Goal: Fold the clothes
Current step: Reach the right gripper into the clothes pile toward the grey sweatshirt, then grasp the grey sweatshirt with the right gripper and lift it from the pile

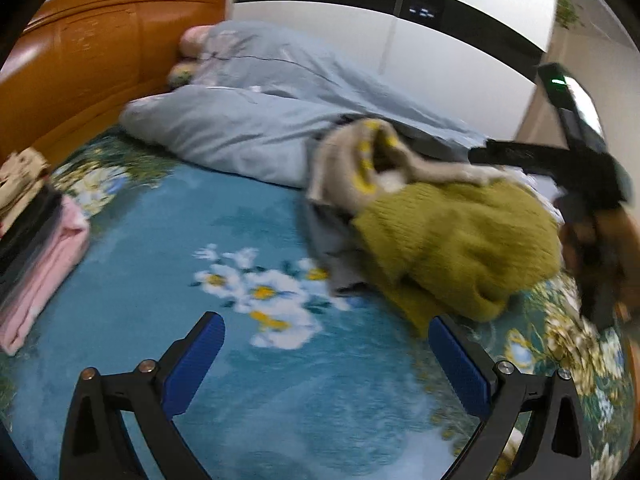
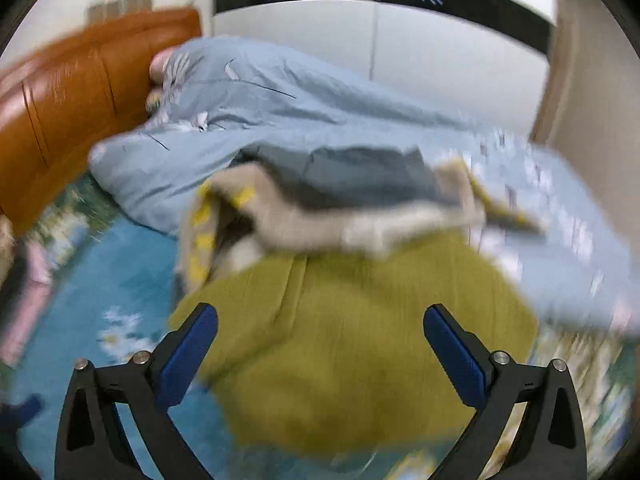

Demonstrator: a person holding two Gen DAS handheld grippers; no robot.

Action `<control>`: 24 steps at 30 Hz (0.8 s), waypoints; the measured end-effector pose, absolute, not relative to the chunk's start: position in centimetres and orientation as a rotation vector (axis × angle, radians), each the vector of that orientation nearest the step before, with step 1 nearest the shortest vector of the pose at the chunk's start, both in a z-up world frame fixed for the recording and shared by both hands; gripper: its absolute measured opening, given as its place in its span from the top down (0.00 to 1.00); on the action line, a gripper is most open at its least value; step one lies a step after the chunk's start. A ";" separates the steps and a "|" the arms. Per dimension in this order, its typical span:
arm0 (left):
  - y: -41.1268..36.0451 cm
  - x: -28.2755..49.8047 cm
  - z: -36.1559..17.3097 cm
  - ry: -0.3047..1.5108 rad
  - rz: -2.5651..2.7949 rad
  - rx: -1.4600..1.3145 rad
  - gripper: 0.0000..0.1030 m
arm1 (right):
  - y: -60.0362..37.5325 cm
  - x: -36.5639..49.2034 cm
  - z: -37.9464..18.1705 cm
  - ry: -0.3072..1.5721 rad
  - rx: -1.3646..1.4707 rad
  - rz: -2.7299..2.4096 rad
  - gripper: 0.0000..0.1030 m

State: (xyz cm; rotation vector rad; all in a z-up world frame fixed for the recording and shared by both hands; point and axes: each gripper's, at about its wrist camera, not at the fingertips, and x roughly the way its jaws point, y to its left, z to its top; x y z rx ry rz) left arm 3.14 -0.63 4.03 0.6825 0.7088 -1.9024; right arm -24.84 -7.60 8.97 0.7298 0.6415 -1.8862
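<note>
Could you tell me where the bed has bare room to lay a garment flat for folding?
The floral bedsheet is bare between the folded stack and the olive sweater, below the blue duvet. Around the sweater and beige garment it is crowded.

No legible text or labels.

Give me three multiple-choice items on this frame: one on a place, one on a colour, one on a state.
1. Where is the folded pile with the pink garment?
A. left edge of the bed
B. on the duvet
C. between the fingers

2. What colour is the knit sweater?
A. red
B. olive green
C. black

3. How do the right gripper fingers stand?
A. shut on the sweater
B. shut on nothing
C. open

Key: 1 A, it lies at the left by the headboard. 2 B, both views show olive green. 3 C, the blue pads stand wide apart above the sweater, holding nothing.
</note>
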 end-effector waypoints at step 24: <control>-0.8 12.8 5.2 0.956 -1.719 0.502 0.00 | -16.8 -29.3 20.9 0.780 0.438 -2.195 0.99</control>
